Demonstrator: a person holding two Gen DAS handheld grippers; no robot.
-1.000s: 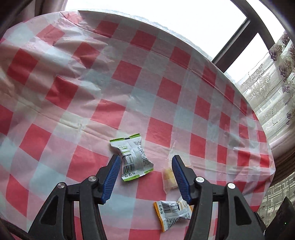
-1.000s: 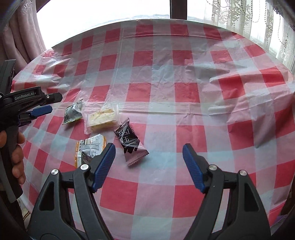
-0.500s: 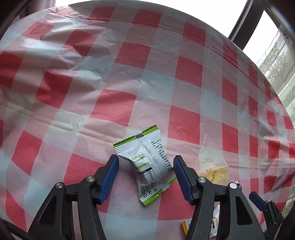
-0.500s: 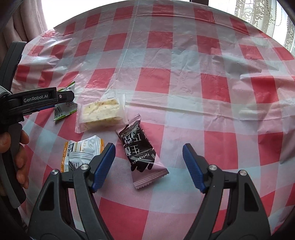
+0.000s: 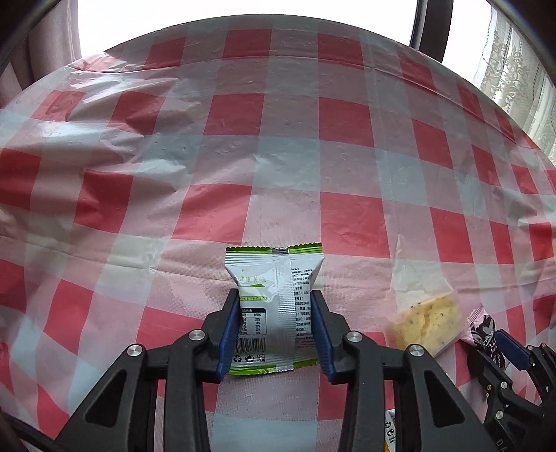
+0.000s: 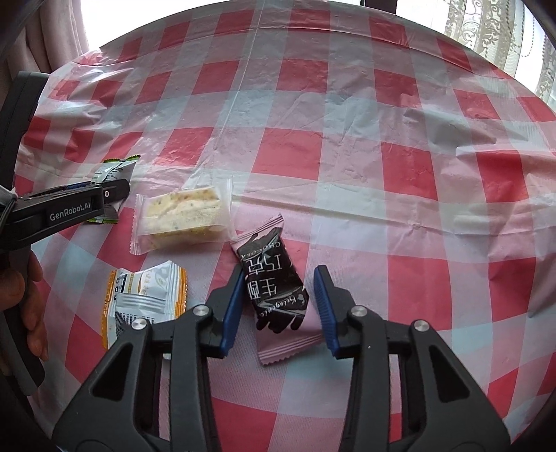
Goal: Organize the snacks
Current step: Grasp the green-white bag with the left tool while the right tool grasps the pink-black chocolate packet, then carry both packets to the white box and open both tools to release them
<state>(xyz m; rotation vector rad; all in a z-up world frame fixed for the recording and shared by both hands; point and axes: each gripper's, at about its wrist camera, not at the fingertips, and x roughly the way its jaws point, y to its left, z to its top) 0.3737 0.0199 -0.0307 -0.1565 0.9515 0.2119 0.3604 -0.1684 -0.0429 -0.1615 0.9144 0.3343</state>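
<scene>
Here, the left gripper closes its blue pads on both side edges of a green-and-white snack packet, which lies flat on the tabletop, barcode side up, its green-trimmed far end reaching beyond the fingertips. The pads appear to touch the wrapper on each side. Across the spread, the right gripper is also closing, around a black-and-pink chocolate packet that lies at a slant between its jaws; the left pad meets the wrapper's edge while the right pad stands clear of it, so the packet is bracketed but not yet pinched. Just beside the chocolate packet, toward the left gripper, lies a clear-wrapped pale nougat bar, its wrapper nearly touching the pink crimped end. Nearer the camera, an orange-and-white snack packet rests apart from the bar, partly hidden behind the right gripper's black arm. All four snacks sit close together on a red, white and pale blue checked plastic tablecloth, wrinkled in places and draped over the round tabletop. A hand grips the left gripper's handle at the frame's edge. Pink curtains and lace curtains flank a bright window behind.
</scene>
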